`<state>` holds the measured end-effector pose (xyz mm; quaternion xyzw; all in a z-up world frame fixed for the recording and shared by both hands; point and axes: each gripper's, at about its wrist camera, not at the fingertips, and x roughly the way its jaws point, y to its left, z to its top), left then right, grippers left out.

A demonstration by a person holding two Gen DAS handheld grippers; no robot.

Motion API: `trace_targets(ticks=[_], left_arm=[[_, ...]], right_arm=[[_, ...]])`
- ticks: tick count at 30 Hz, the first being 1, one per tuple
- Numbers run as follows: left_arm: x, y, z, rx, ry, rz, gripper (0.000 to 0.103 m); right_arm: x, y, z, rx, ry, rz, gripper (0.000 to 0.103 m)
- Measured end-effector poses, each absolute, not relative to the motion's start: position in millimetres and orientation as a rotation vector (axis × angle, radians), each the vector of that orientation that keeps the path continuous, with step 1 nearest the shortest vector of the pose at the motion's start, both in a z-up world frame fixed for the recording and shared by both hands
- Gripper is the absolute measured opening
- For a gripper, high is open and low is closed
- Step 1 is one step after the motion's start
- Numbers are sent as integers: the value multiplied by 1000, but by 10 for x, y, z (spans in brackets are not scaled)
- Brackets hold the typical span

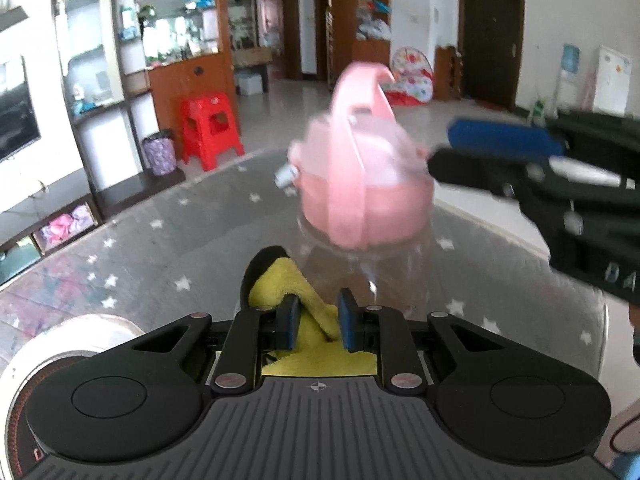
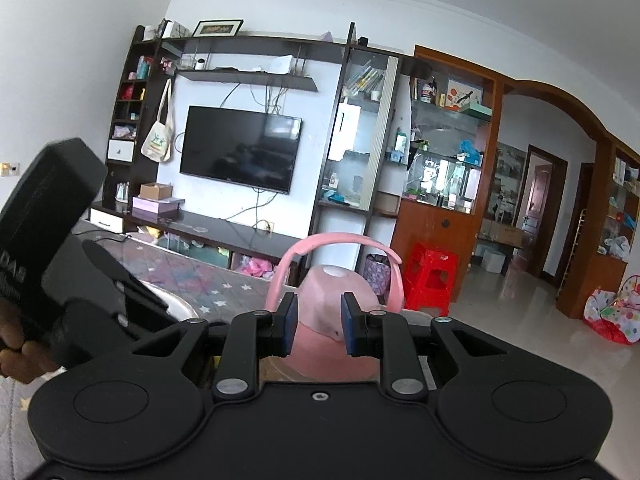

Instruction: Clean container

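The pink container, a lidded plastic pot with a tall hoop handle, is sitting over the glass-topped surface, blurred in the left wrist view; whether its base is resting on the glass or hanging just above it cannot be told; a clear rim is showing beneath it. It is looking light and stiff, thin-walled plastic, probably slick where smooth; the translucent lid is carrying small side clips, so a squeeze there could be popping it; the pot's body or the handle's root is reading as the safer hold.

The right tool is sitting on the container's side, its blue pads flanking the pink wall; the jaws are standing narrow, and contact is looking likely but is not plainly shown, so a true grip cannot be told. The left tool is clenching a yellow cloth, soft and bunched, just short of the container; wiping is seeming about to start.

The surface is reflecting, printed with white stars under the glass, likely slippery for a light pot; a white roll-like object is lying at its near left edge. The room is a living room; red plastic stool, patterned bin, wall television, dark shelving, tiled floor.
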<state>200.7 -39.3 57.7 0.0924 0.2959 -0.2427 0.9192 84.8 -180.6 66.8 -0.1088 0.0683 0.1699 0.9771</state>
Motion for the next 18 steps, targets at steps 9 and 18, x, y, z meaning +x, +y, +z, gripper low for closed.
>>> trace_targets(ticks=[9, 18], left_arm=[[2038, -486, 437, 216, 622, -516, 9], [2065, -518, 224, 245, 655, -518, 8]], right_arm=[[859, -1732, 717, -221, 125, 351, 25], [957, -1477, 670, -226, 147, 386, 25]])
